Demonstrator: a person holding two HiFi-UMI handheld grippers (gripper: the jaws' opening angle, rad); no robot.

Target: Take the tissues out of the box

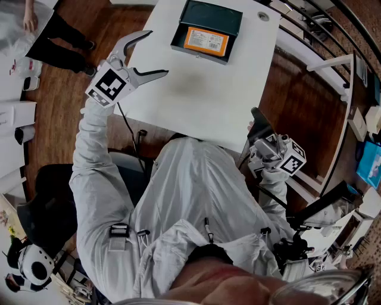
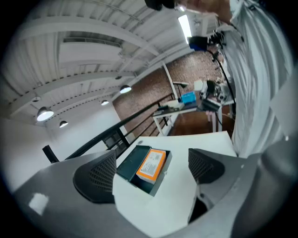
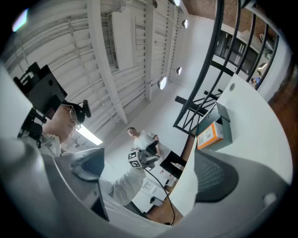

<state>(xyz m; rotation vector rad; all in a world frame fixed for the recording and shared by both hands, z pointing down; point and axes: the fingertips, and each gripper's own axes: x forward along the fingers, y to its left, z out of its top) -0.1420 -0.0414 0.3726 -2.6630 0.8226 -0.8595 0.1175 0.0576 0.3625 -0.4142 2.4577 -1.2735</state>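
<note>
The orange tissue pack point(image 1: 205, 40) lies inside the open dark box point(image 1: 208, 13) at the white table's point(image 1: 196, 95) far end. The left gripper point(image 1: 156, 53) (raised over the table's left edge) and the right gripper point(image 3: 151, 172) both have jaws apart, holding nothing.

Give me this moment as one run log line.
left gripper: open, empty, raised at table left edge | right gripper: open, empty, by table near edge | tissue pack: in dark box, untouched
</note>
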